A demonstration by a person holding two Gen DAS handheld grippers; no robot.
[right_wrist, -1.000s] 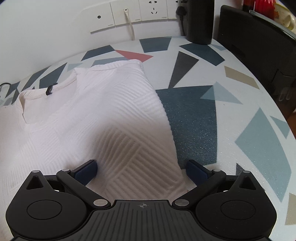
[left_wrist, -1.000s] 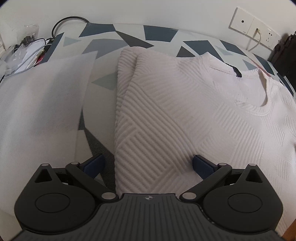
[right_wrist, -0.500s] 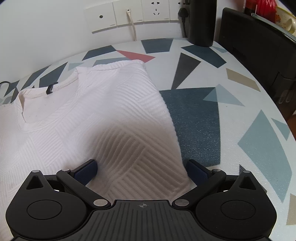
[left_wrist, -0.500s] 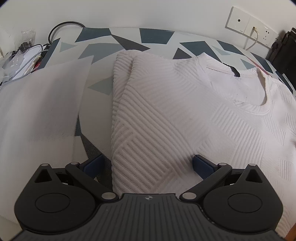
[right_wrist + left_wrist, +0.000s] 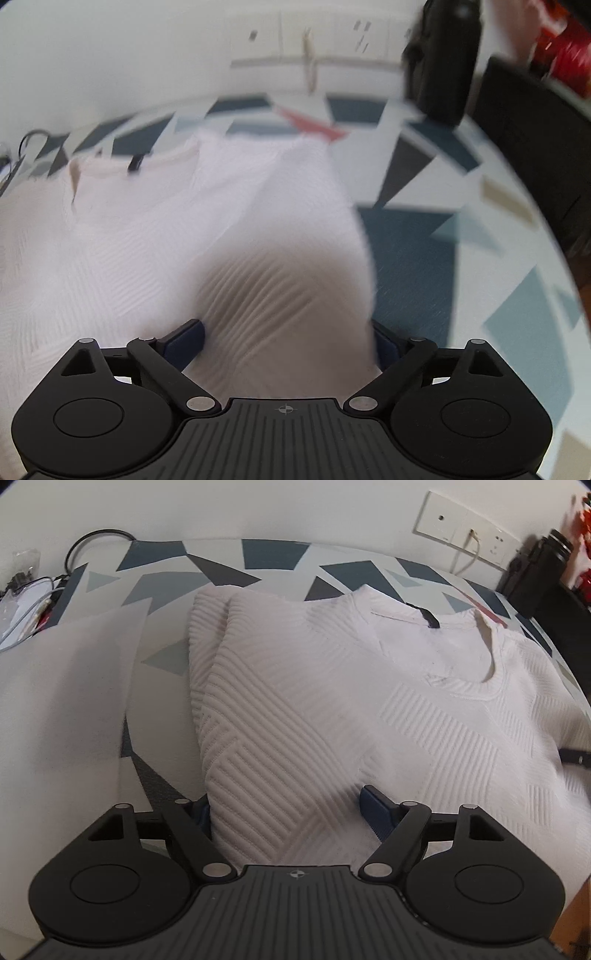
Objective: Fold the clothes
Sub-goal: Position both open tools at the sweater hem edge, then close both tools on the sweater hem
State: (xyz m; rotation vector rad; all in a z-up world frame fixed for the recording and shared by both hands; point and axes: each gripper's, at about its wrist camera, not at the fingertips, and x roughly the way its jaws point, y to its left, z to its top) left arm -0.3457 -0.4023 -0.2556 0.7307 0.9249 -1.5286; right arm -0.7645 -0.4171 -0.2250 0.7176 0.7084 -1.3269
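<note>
- The white ribbed knit sweater [image 5: 332, 709] lies flat on the white surface with grey and blue triangles [image 5: 273, 559] — neckline toward the wall.
- Left gripper [image 5: 291, 808]: fingers spread wide, straddling the sweater's folded left edge.
- Right gripper [image 5: 291, 341]: fingers wide too, straddling the right edge — this view is motion-blurred.

Geometric-patterned table [image 5: 266, 559], wall sockets [image 5: 463, 535], black cable [image 5: 92, 539], black cylinder [image 5: 448, 55] by wall

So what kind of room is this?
Probably a room in a home or a small workroom. A white ribbed sweater lies on a table with a triangle-patterned cover, wall sockets sit just behind it, and cables pile up at one end.
</note>
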